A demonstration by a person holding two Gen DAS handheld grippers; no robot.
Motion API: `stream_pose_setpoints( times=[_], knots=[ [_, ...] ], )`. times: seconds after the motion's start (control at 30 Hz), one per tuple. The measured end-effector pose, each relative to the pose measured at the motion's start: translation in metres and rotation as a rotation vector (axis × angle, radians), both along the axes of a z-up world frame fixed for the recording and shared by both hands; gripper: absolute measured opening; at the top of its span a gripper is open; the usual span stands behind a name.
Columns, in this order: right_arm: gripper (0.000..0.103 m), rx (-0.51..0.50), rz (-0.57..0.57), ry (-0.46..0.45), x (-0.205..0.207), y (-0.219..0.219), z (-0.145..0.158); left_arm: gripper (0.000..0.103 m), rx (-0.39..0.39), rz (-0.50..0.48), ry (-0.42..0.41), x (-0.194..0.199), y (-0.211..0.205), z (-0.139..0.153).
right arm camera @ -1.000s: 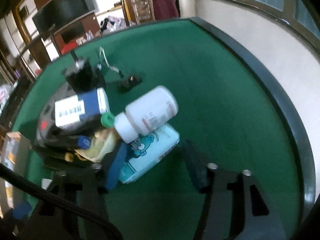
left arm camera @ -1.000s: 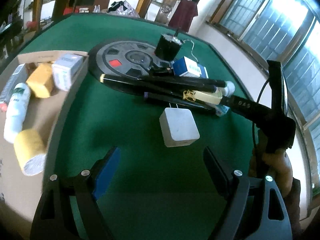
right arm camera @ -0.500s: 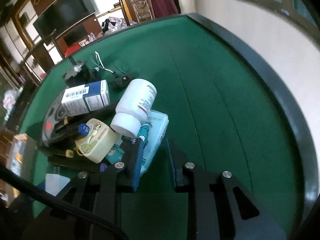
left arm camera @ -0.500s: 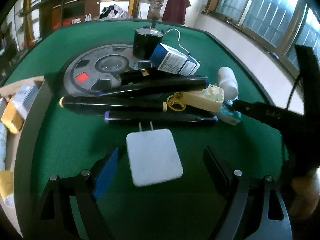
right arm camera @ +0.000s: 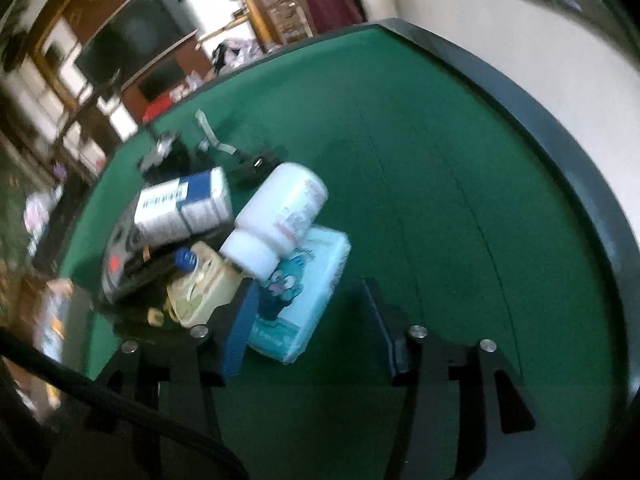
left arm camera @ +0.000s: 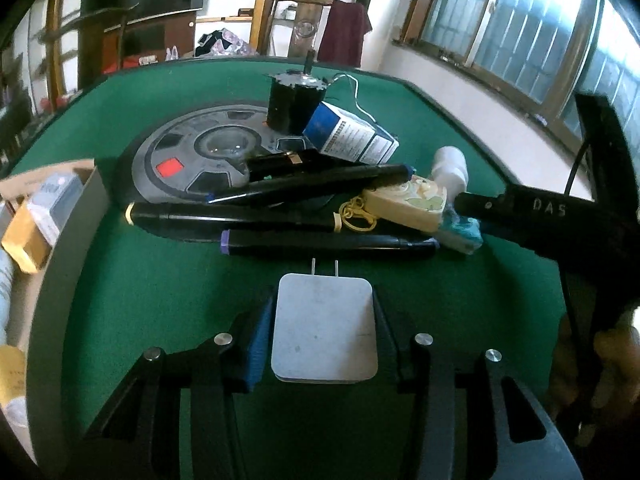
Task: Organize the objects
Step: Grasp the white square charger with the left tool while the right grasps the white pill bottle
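The left tongs (left arm camera: 322, 322) are clenching the white charger (left arm camera: 324, 330), its 2 prongs pointing ahead; the right tongs (right arm camera: 310, 322) are gaping, the tissue pack (right arm camera: 302, 296) lying between them.

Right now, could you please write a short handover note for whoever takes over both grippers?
Left gripper: closed on the white charger, prongs pointing away, charger still low over the green table.
Right gripper: open around the near end of the teal tissue pack, not gripping; a white bottle lies on its far end.
Done: some items already sit in the cardboard box at left.
Left: box the charger, then the markers, blue-and-white carton, tissue pack and bottle.
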State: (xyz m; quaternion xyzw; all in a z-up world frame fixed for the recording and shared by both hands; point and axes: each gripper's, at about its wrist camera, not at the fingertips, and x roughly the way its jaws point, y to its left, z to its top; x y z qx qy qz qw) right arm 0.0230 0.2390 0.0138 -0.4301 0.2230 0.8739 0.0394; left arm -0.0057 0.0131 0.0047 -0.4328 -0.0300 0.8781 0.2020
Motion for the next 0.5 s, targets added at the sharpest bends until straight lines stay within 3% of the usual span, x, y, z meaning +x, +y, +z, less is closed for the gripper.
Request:
stream_pose_setpoints(
  times=[0.1,0.2,0.33,0.5],
  knots=[
    [0.051,-0.025,-0.083,0.067,0.013,0.014,0.009,0.04,0.059,0.005,-0.014,-0.001,-0.008,0.0],
    [0.059,-0.027,-0.093,0.117,0.011,0.016,0.02,0.04,0.099,-0.003,-0.033,-0.001,-0.011,0.0],
    [0.059,-0.099,-0.108,0.074,-0.006,0.024,0.022,0.04,0.127,-0.028,-0.052,-0.002,-0.01,-0.001],
    [0.059,0.014,-0.06,-0.014,-0.051,0.006,0.03,0.04,0.168,-0.052,-0.067,0.0,-0.009,0.002]
  ],
)
